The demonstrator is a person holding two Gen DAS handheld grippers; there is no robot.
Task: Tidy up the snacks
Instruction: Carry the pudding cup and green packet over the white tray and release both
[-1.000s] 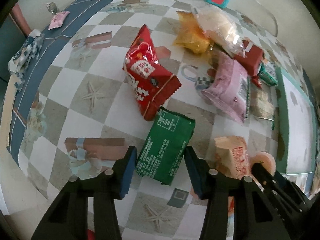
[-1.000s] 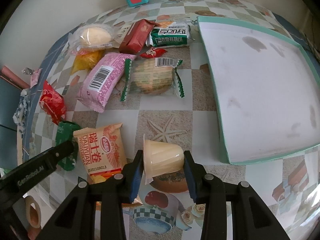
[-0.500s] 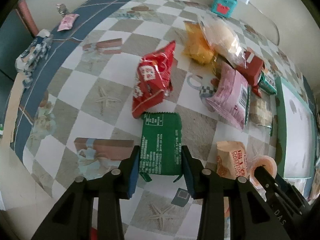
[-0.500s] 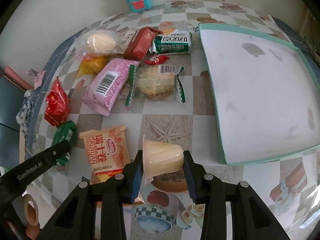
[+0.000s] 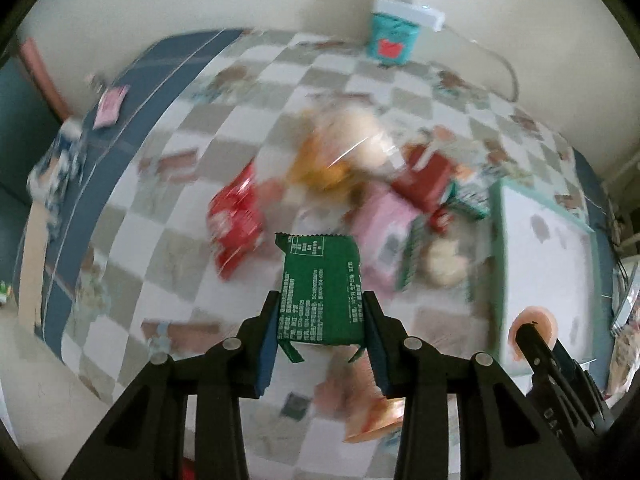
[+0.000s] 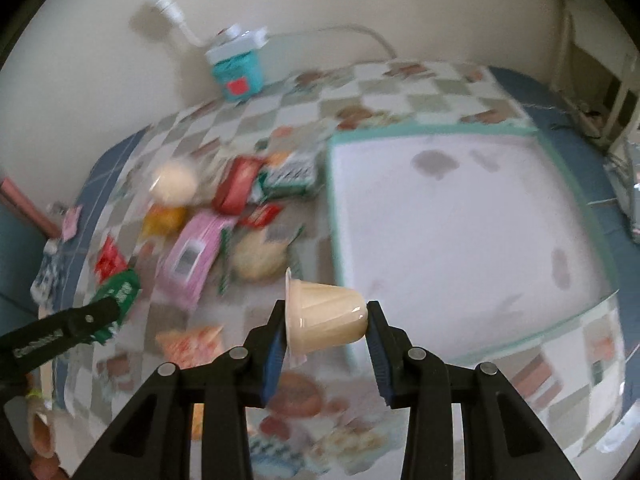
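Note:
My left gripper is shut on a green snack packet and holds it above the checkered table. My right gripper is shut on a cream jelly cup lying on its side, lifted near the front left corner of the white tray with a teal rim. The tray also shows in the left wrist view. The left gripper with the green packet shows at the left of the right wrist view. A blurred pile of snacks lies left of the tray: a red packet, a pink packet, a round pastry.
An orange packet lies on the table below the grippers. A teal box with a white cable stands by the back wall. The table's blue border runs along the left side. The background is motion-blurred.
Both grippers have risen from the table, each with its snack. The left gripper shut on the green packet and lifted it. The views now tilt up toward the wall.

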